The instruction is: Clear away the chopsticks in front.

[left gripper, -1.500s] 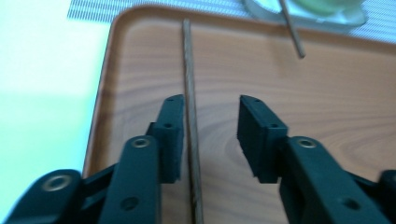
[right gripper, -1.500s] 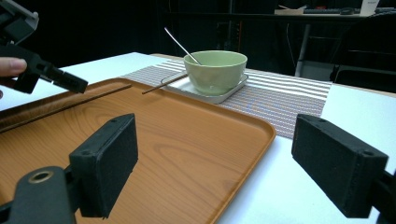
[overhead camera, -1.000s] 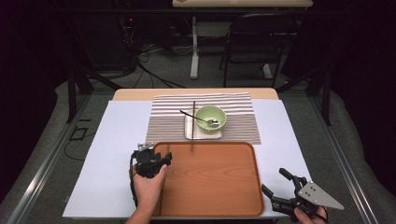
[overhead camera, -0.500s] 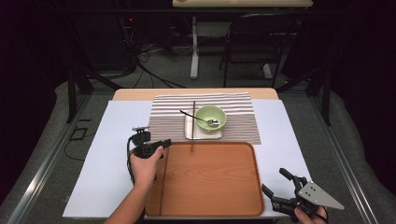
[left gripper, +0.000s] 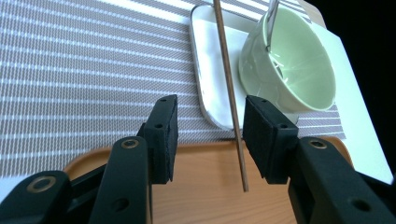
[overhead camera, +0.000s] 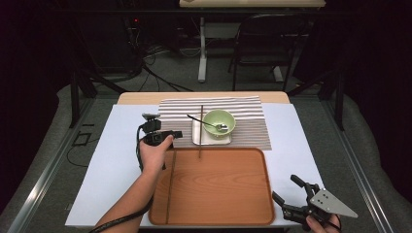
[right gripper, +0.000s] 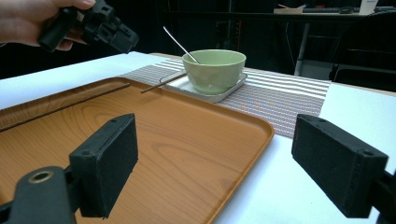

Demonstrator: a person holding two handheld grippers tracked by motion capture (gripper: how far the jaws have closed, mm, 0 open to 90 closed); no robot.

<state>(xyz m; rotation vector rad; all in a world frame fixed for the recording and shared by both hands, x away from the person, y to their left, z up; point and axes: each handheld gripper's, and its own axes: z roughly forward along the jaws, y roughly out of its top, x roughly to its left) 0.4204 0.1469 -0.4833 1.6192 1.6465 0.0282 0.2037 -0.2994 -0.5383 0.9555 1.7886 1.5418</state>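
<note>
A thin brown chopstick point(overhead camera: 200, 131) lies straight across the white plate point(overhead camera: 197, 136) beside the green bowl point(overhead camera: 219, 122), its far end on the striped mat point(overhead camera: 248, 121), its near end overhanging the wooden tray point(overhead camera: 218, 189).

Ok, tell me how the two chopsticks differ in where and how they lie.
One chopstick lies wholly inside the wooden tray, along its left edge. The other chopstick bridges things: its far part rests on the white plate, and its near tip reaches over the tray's far rim. Both are thin, dark brown sticks, roughly parallel.
</note>
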